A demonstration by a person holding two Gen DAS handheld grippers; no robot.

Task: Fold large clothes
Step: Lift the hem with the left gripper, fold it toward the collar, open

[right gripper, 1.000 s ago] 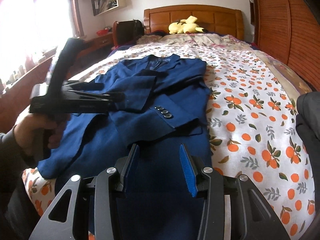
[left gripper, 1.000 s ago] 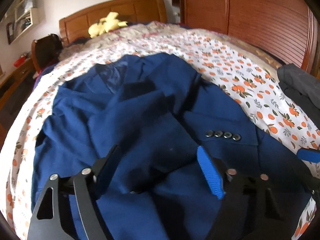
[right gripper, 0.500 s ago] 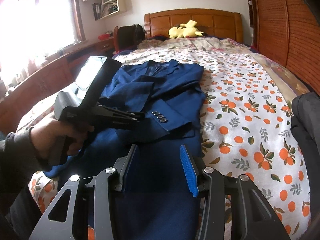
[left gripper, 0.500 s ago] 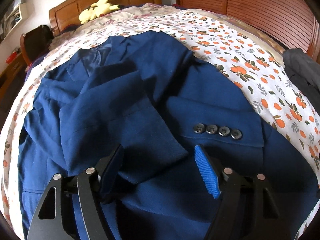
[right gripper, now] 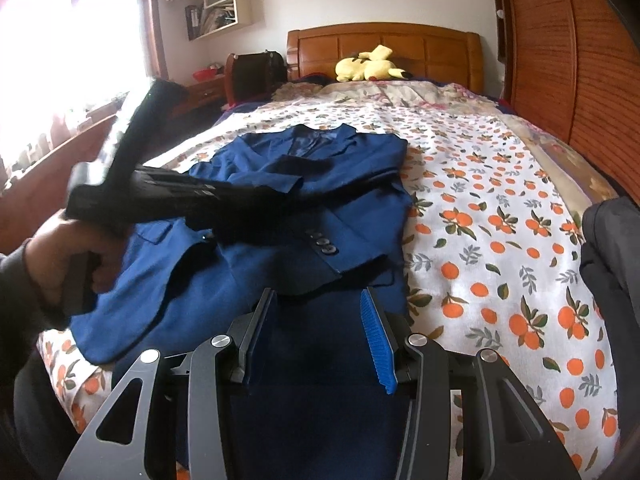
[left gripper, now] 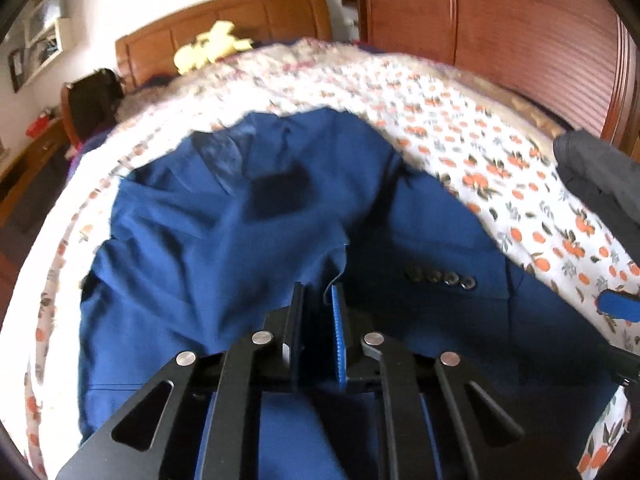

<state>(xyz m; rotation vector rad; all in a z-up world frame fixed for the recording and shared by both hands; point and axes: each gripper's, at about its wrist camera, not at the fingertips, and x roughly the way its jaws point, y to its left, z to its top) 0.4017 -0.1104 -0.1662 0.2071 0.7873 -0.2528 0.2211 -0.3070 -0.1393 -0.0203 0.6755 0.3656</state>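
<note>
The left gripper [left gripper: 316,300] has just been closing and now pinches a fold of the blue jacket [right gripper: 320,216], ready to lift it over. The right gripper [right gripper: 316,320] hangs half open above the hem, holding nothing. The jacket lies lengthwise on the bed [right gripper: 500,200], collar toward the headboard [right gripper: 384,50].

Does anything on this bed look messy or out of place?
Mostly the blue blazer: it lies rumpled on the orange-print bedspread, one sleeve with cuff buttons folded across the front, creases throughout. A dark garment is heaped at the bed's right edge. Nothing looks spilled or damaged.
</note>
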